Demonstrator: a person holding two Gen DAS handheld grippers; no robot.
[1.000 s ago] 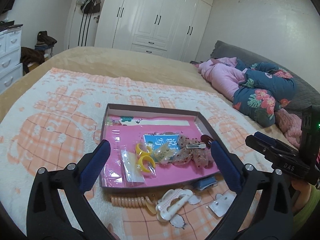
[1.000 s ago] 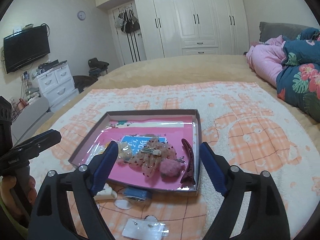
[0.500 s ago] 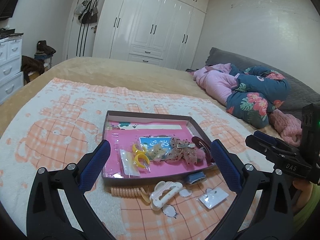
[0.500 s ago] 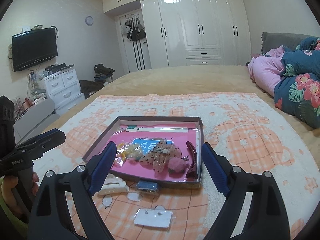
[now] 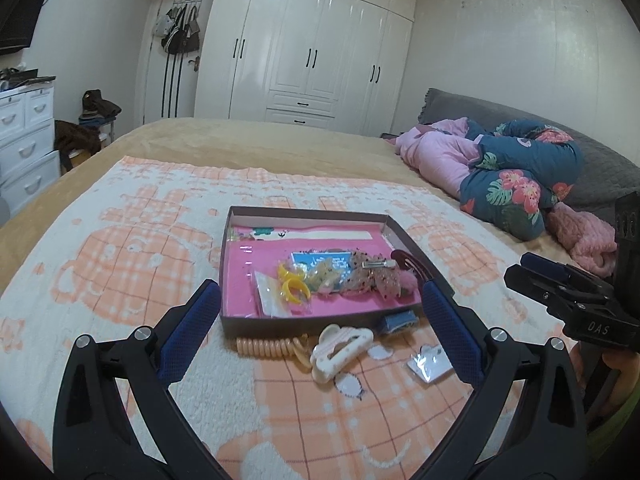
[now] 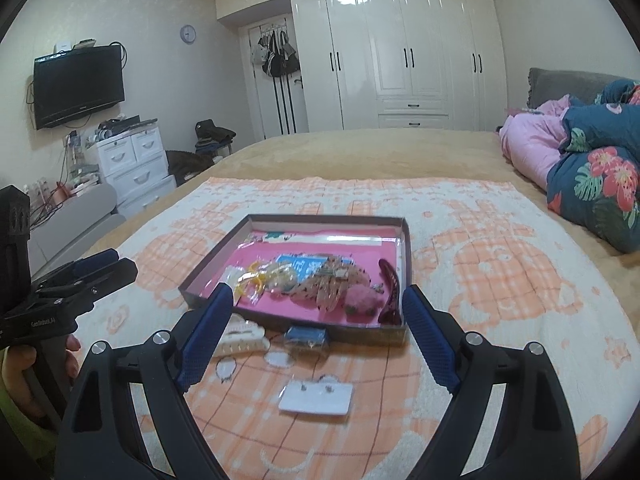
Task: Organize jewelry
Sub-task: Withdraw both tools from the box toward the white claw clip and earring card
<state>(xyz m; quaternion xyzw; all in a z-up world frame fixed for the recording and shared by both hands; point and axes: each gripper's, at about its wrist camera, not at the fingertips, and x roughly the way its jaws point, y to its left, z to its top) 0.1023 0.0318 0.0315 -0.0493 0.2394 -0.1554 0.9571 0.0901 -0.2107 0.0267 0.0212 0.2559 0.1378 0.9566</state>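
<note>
A shallow brown box (image 5: 236, 264) (image 6: 404, 240) with a pink floor lies on the orange-and-white blanket. Inside are yellow rings (image 5: 294, 284), spotted bows (image 5: 370, 276) (image 6: 332, 284), a pink pompom (image 6: 362, 300) and a dark red clip (image 6: 390, 284). In front of the box lie a coiled hair tie (image 5: 266, 346), a white claw clip (image 5: 340, 346) (image 6: 240, 334), a small blue item (image 5: 398, 320) (image 6: 306, 336) and an earring card (image 5: 430, 364) (image 6: 318, 398). My left gripper (image 5: 320, 316) and right gripper (image 6: 316, 312) hover open, short of the box, both empty.
A pink and floral quilt bundle (image 5: 504, 176) (image 6: 580, 152) lies at the right of the bed. White drawers (image 6: 136, 160) and a wall TV (image 6: 78, 84) stand left, wardrobes (image 5: 312, 52) behind. A person's hand (image 6: 24, 364) holds the left gripper.
Both grippers have drawn back from the box, which looks smaller and farther. The items in front of it now show fully. Both stay open and empty.
</note>
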